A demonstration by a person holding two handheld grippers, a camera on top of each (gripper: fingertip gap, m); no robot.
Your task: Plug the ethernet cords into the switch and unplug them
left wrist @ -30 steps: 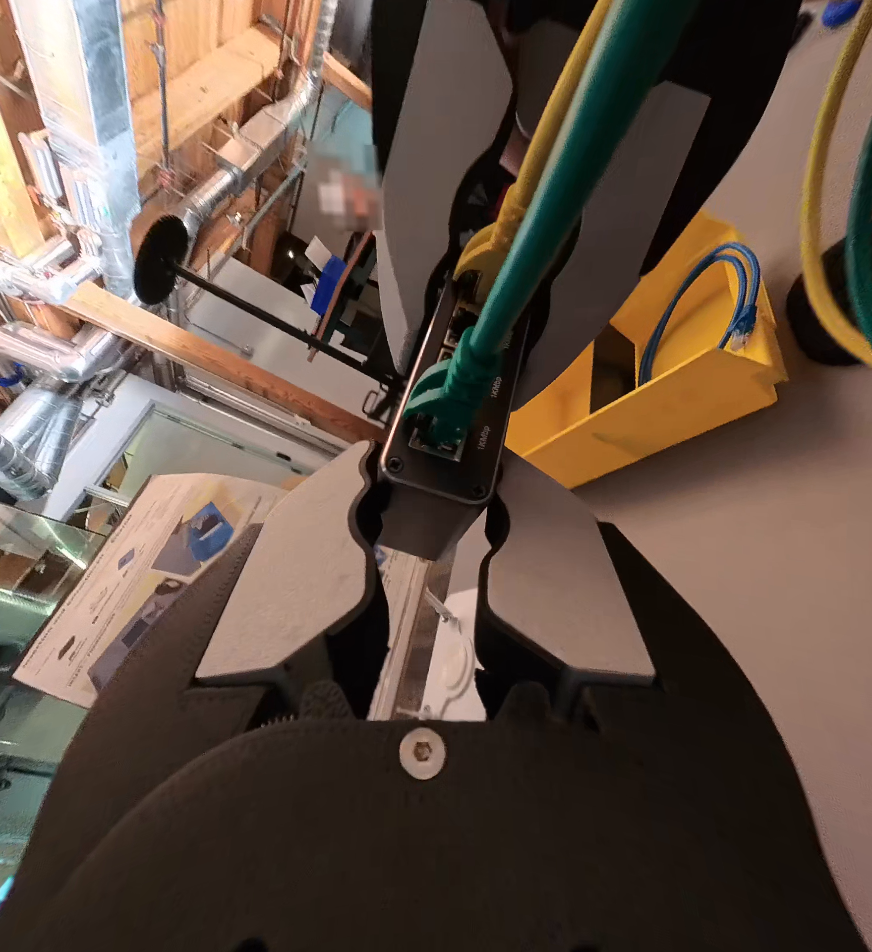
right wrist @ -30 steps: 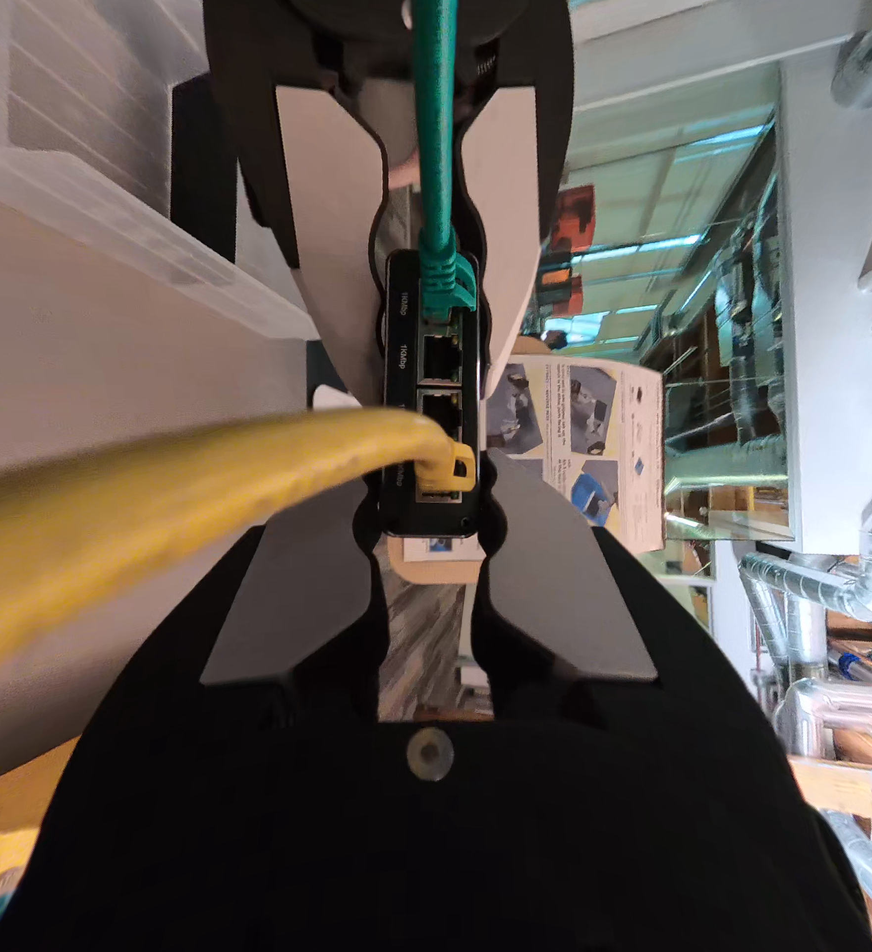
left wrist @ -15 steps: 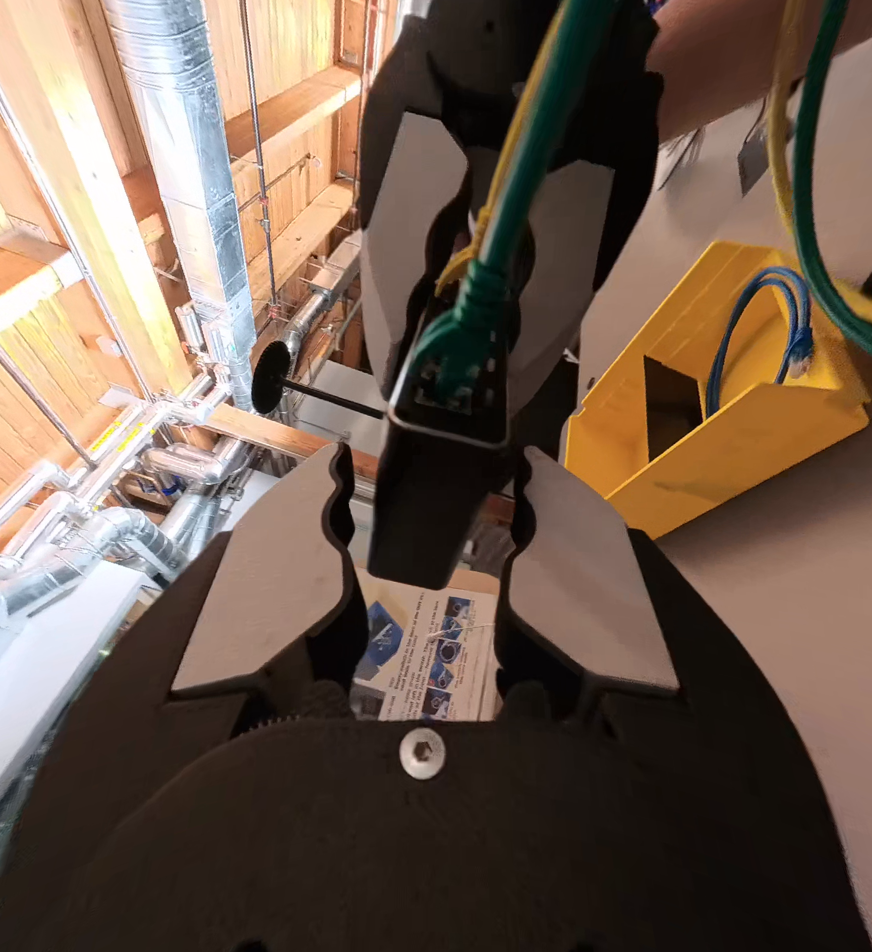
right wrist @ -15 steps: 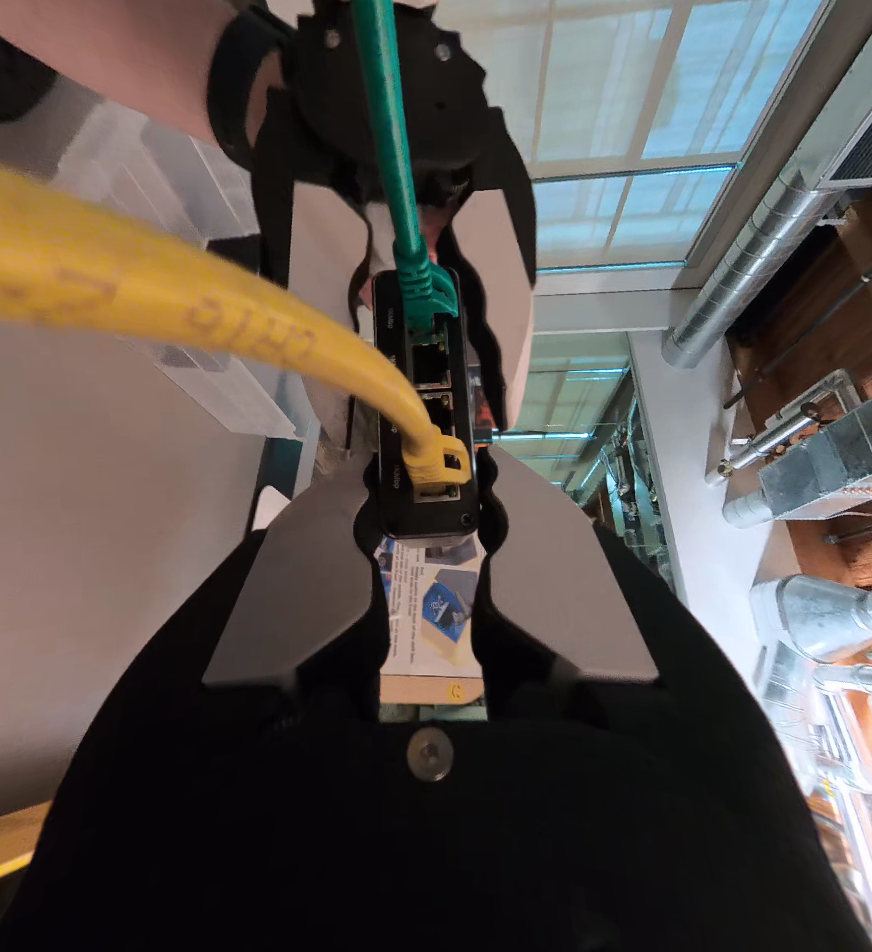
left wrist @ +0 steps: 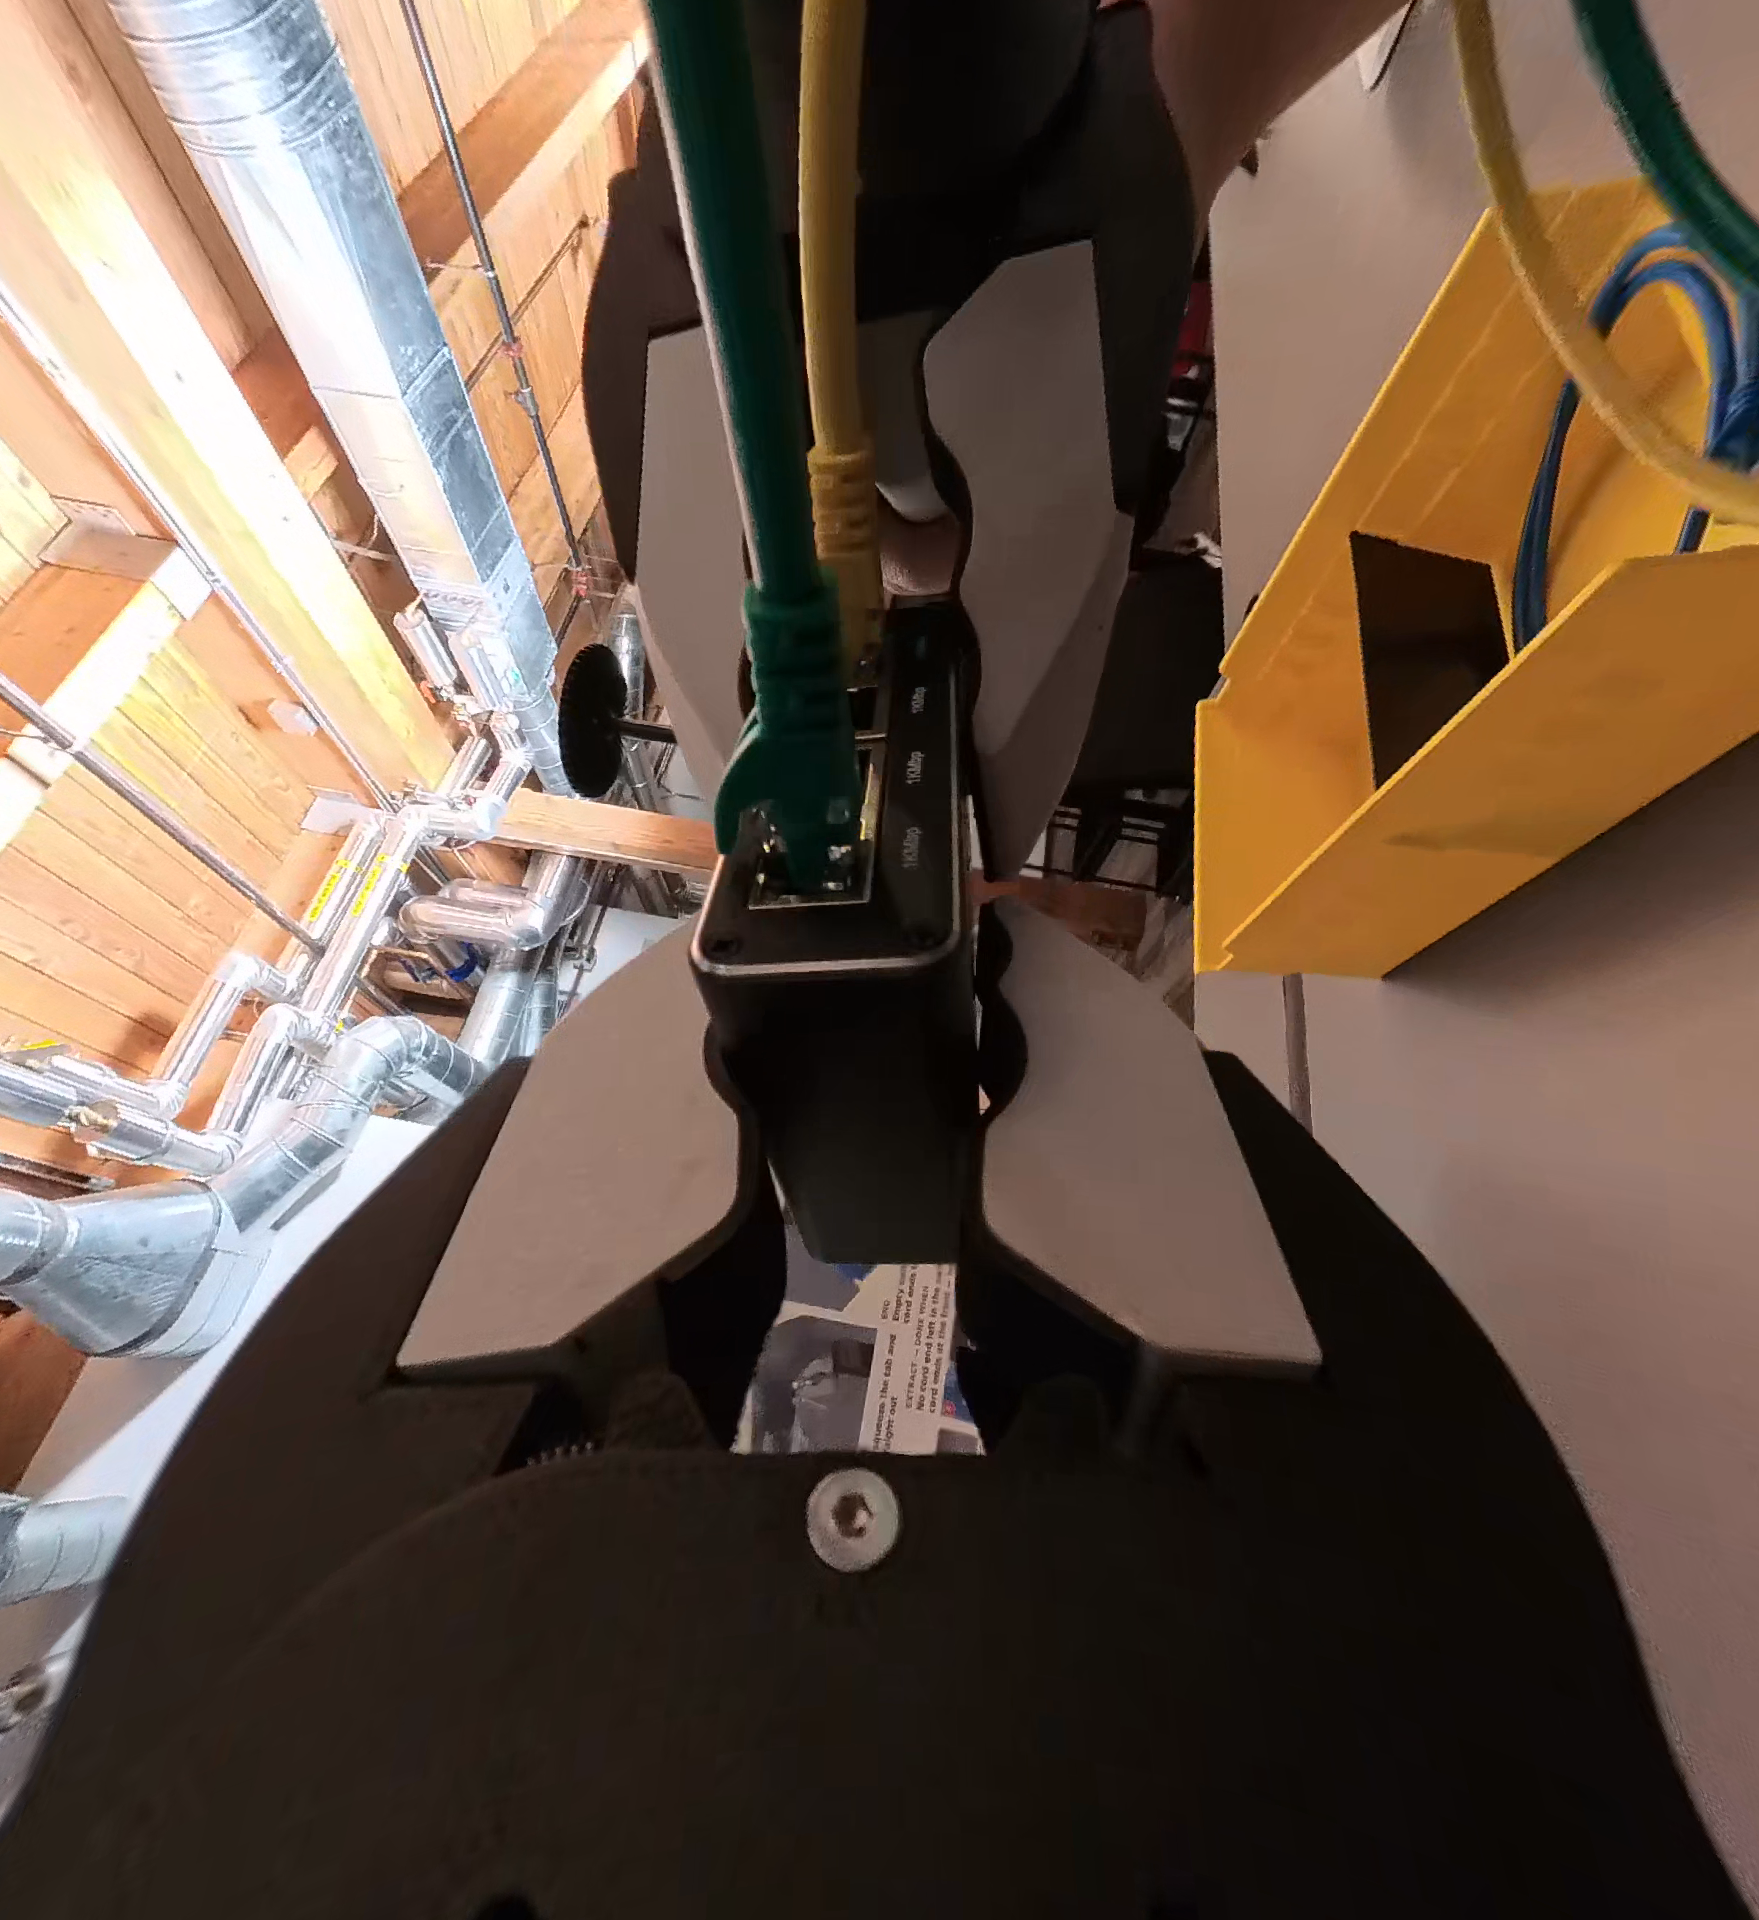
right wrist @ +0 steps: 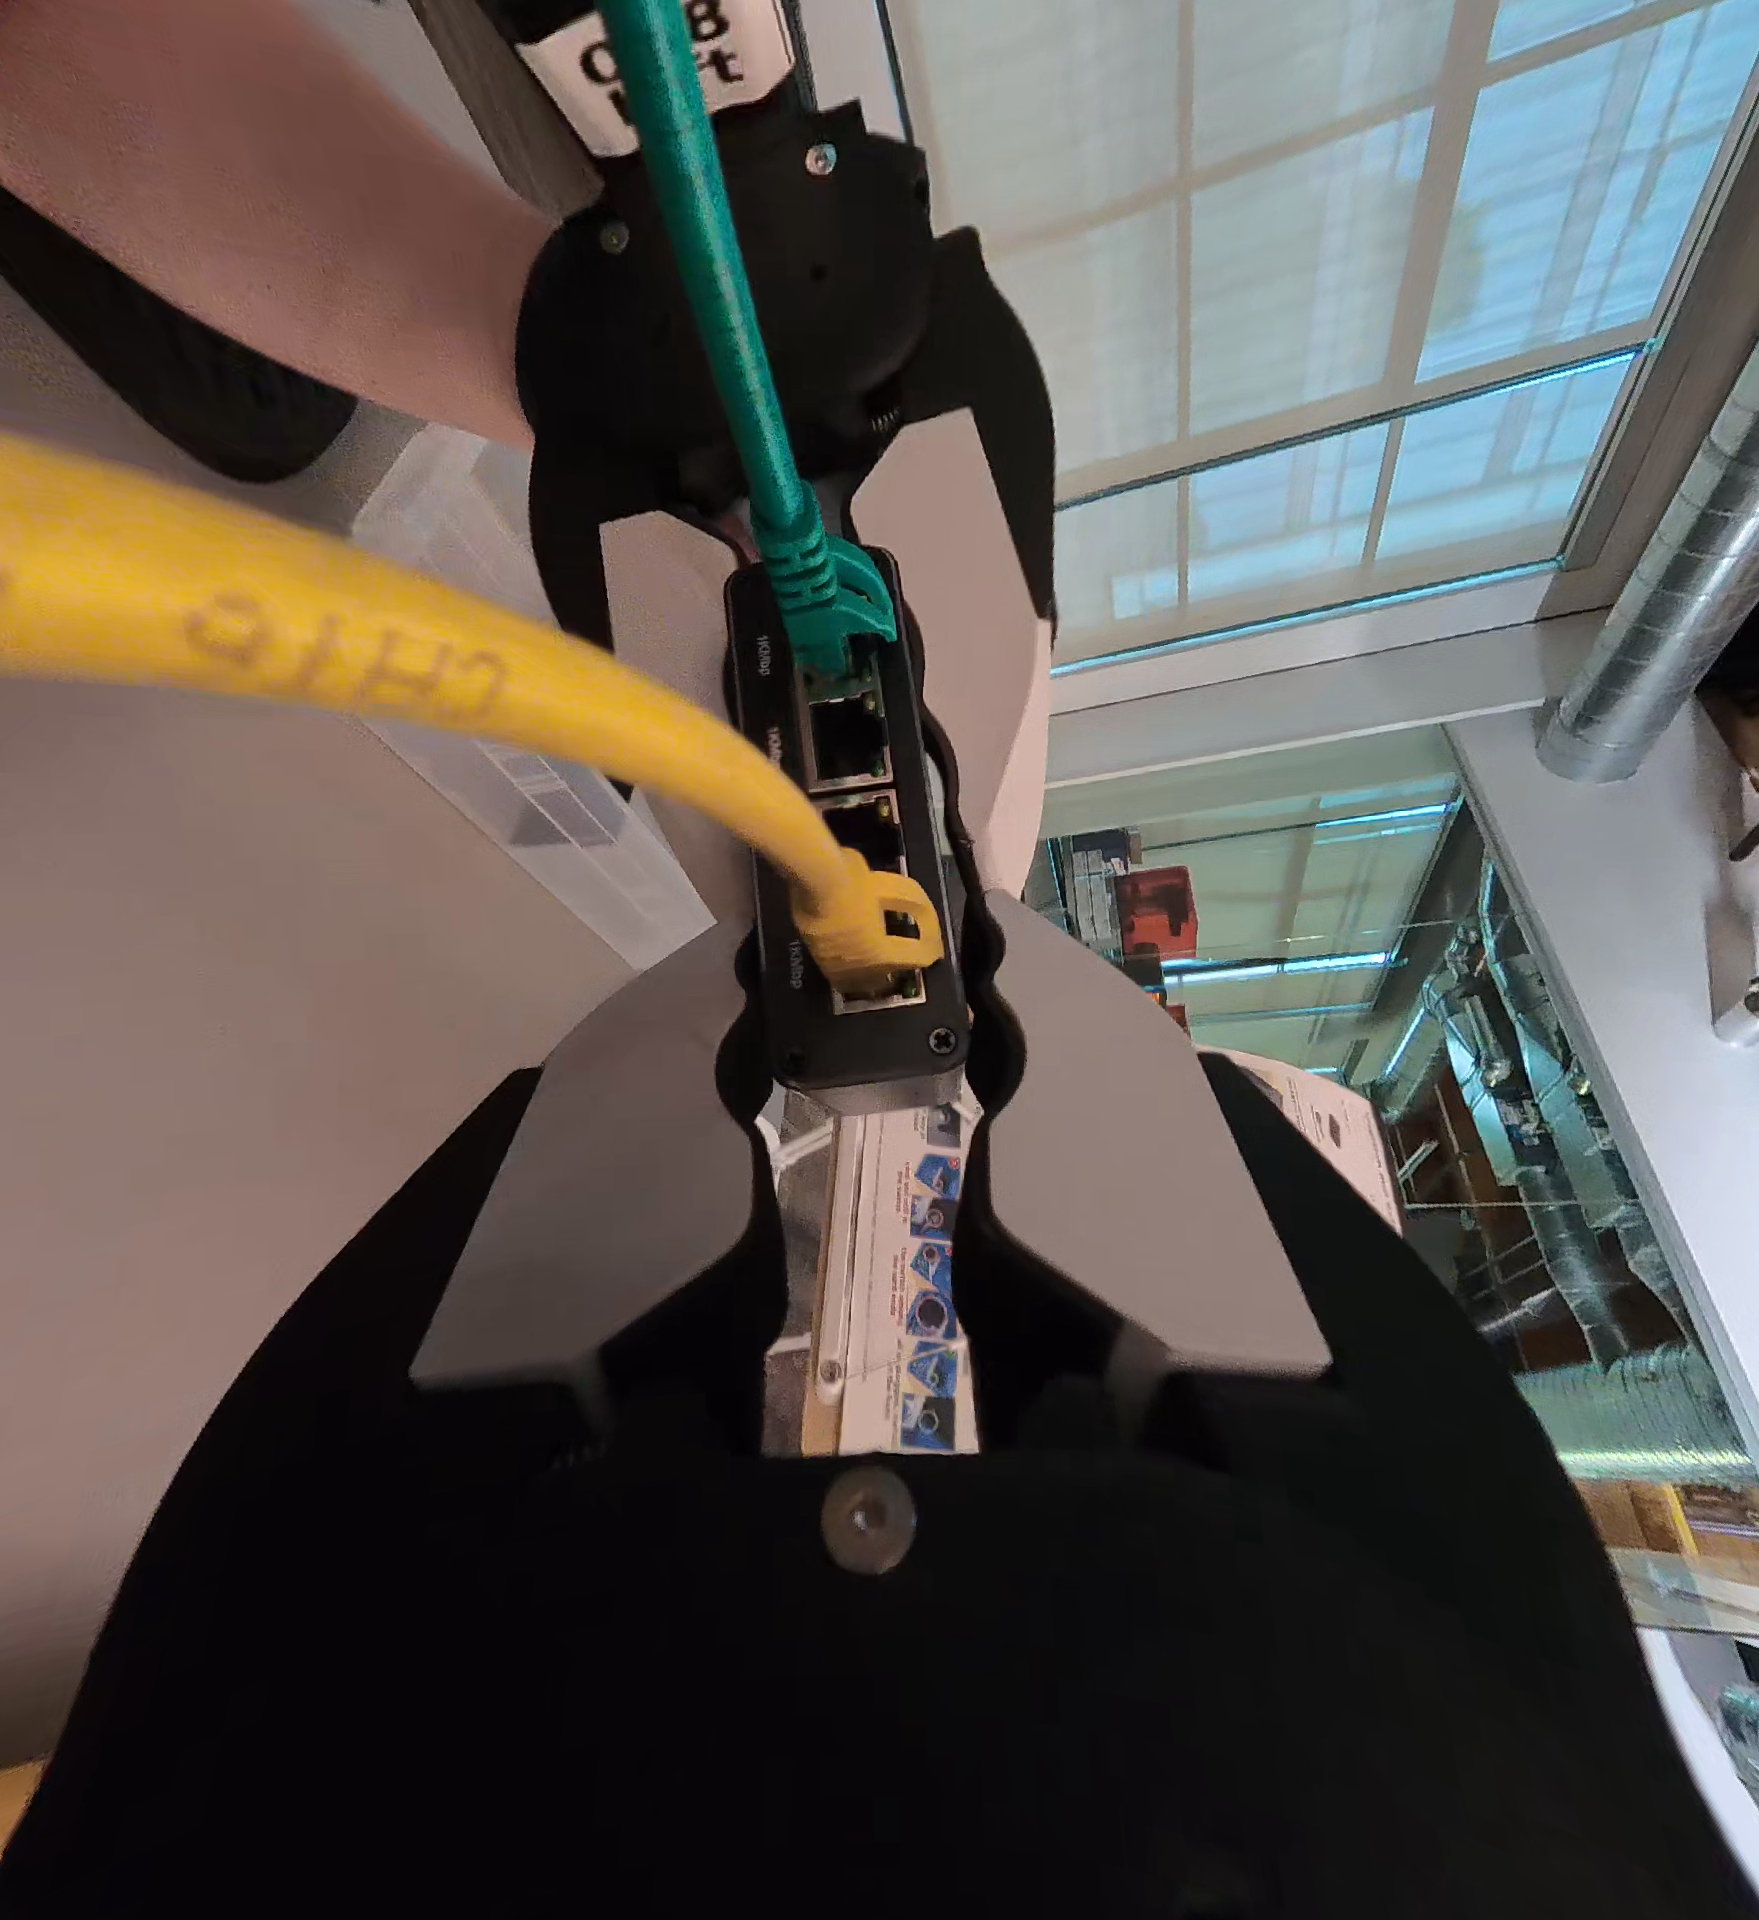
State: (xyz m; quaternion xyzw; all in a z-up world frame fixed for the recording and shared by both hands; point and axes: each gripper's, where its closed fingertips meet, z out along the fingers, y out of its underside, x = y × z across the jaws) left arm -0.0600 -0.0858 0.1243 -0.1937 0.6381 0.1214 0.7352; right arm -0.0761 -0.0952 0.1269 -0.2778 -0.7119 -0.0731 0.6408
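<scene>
Between both tools point(left wrist: 859, 1049) point(right wrist: 859, 1023) clamped on the switch point(right wrist: 849, 831), green cord point(left wrist: 797, 727) and yellow cord point(right wrist: 859, 925) sit plugged; tugging could twist it free.

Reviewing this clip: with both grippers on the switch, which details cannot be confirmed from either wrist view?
- Left wrist view: the green plug covers the middle ports of the switch.
- Right wrist view: the yellow cord runs off the left edge, its other end unseen.
- Both views: the switch's back face is turned away.
- Left wrist view: the blue cord in the yellow bin is cut by the edge.
</scene>
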